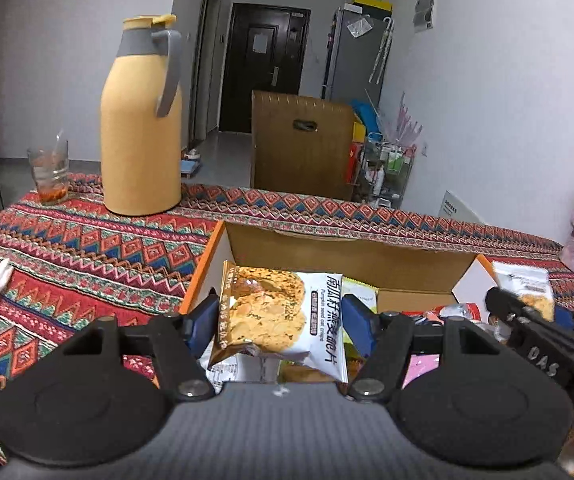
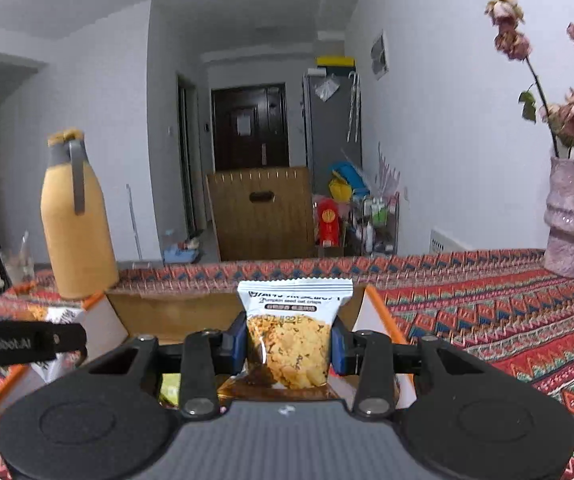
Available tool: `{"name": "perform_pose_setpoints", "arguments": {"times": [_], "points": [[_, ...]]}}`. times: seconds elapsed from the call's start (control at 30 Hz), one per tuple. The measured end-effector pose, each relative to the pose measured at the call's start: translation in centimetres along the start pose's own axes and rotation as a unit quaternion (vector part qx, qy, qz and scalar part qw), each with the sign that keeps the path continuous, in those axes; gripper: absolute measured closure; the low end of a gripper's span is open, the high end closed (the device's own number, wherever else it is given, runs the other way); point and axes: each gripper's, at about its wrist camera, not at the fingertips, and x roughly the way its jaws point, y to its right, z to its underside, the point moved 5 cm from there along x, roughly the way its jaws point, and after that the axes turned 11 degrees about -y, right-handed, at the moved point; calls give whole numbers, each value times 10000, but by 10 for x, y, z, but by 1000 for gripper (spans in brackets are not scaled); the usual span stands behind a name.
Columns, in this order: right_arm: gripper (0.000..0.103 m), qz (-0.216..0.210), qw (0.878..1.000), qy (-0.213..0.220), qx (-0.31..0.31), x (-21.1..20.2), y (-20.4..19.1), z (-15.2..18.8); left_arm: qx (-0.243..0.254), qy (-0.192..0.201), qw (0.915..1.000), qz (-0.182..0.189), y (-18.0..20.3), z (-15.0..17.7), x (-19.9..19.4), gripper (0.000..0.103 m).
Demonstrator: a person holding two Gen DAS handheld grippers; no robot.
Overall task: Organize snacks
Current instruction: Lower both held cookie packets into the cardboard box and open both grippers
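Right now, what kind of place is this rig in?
Most likely a lived-in apartment, at a dining table. The patterned tablecloth carries a yellow thermos jug and a vase of dried flowers; beyond it stand a dark entry door and a fridge.

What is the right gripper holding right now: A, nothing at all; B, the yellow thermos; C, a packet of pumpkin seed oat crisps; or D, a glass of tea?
C: in the right wrist view the right gripper has its blue pads pressed on both sides of an upright oat crisps packet, held above the open cardboard box.
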Motion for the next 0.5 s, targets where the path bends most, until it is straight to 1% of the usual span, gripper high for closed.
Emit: {"name": "perform_pose_setpoints", "arguments": {"times": [0.13,0.2,0.27,0.3,0.33,0.4,0.43,0.47,0.5], "points": [[64,24,9999,-117,-25,7,-1,6,24,-31,10000,40,0,3,3,35],[63,5,9999,-141,-29,8,-1,7,39,-48,9999,97,-1,4,5,32],[47,21,9999,-163,-11,7,0,8,35,-12,9998,177,-2,5,3,27],[31,26,9999,-158,25,5,2,8,28,27,9998,194,-2,5,1,24],[18,52,9999,-121,50,4,4,6,14,86,9998,201,-3,5,-2,21],[8,116,9998,-57,129,0,10,5,-37,159,9997,202,-4,4,-6,13],[3,99,9998,-56,172,-2,12,5,-62,192,9996,195,-5,4,-8,11],[0,85,9997,-75,227,-2,14,5,-83,234,9995,199,-6,4,-10,7],[0,88,9996,-92,268,-2,17,5,-101,260,9994,202,-6,4,-12,3]]}}
